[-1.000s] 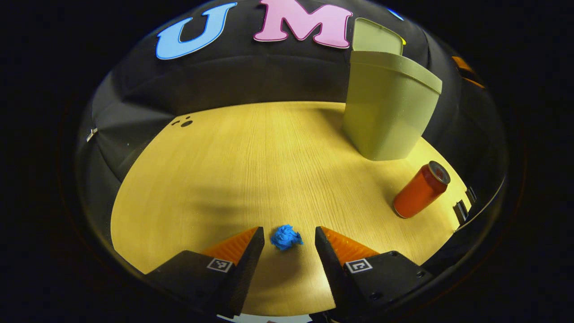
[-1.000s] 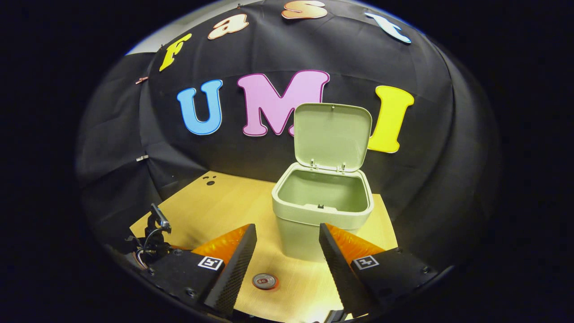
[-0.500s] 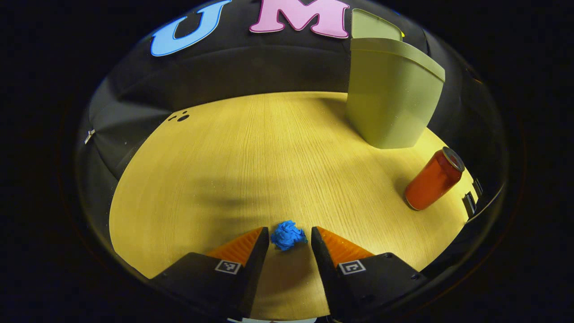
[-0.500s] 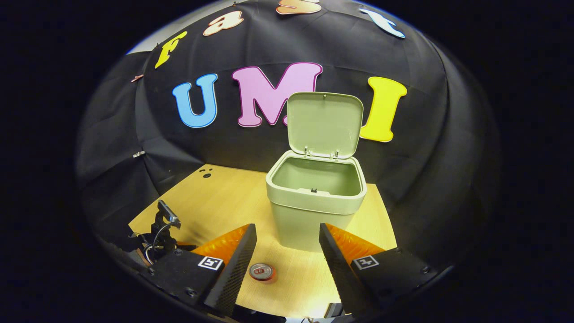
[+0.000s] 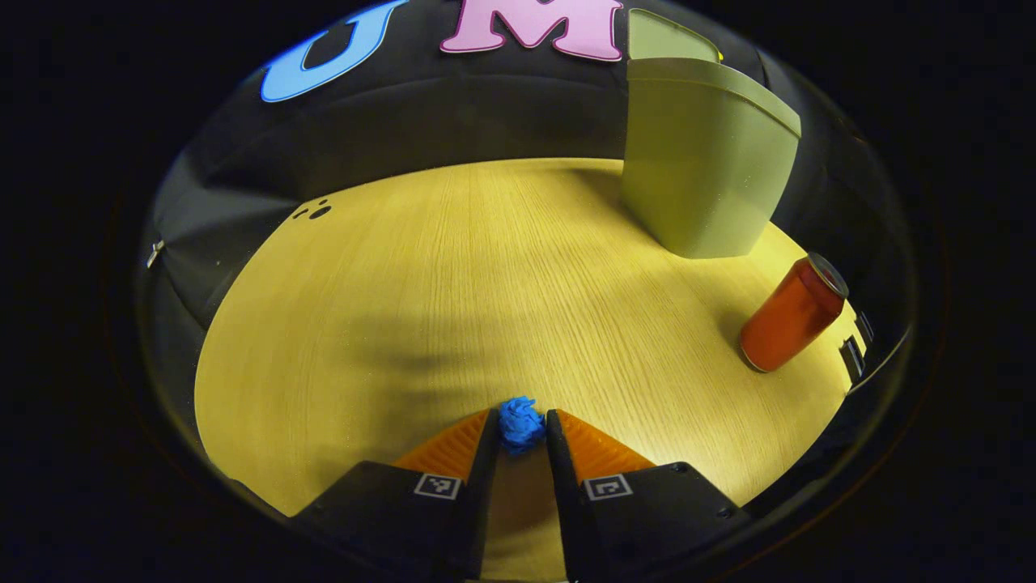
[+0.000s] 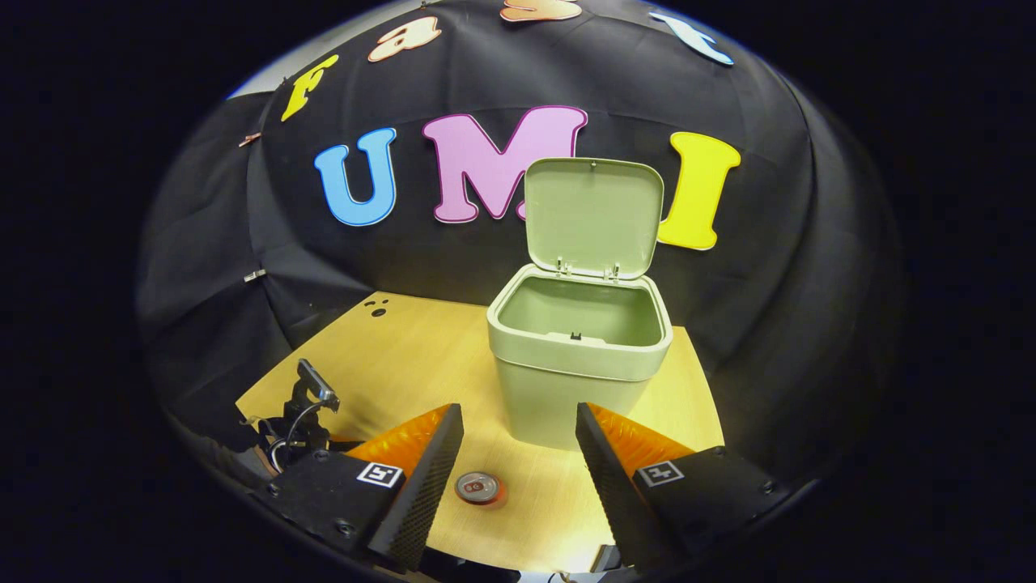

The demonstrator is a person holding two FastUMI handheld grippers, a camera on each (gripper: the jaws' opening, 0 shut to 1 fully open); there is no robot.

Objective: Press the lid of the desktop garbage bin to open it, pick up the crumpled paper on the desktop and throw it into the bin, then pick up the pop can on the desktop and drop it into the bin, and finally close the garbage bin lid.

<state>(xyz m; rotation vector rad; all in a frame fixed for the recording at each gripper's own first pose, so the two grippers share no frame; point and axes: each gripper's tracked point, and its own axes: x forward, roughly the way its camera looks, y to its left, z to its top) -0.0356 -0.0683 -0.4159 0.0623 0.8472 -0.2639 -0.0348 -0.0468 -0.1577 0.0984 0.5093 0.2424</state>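
Black cloth backs a pale wooden bench [image 5: 453,275]. On it, in the left gripper view, the green garbage bin [image 5: 700,162] stands at 1 o'clock with its lid [image 6: 595,214] swung up, and the orange pop can [image 5: 789,316] stands at 3 o'clock, well apart from the bin. The left gripper [image 5: 520,427] has its jaws drawn narrow around the blue crumpled paper [image 5: 520,423], which sits between the tips at 6 o'clock; both fingers appear to touch it. The right gripper [image 6: 518,437] hangs above the can with jaws wide and empty, the bin's open mouth ahead at 12 o'clock.

The likely slip: the paper is small and held only at the very tips, so a lift could let it pop forward out of the jaws. It also seems to rest on the bench, so the fingertips may scrape the wood.

No brand or wording can be read on the can or bin; square coded markers sit on the gripper bodies.
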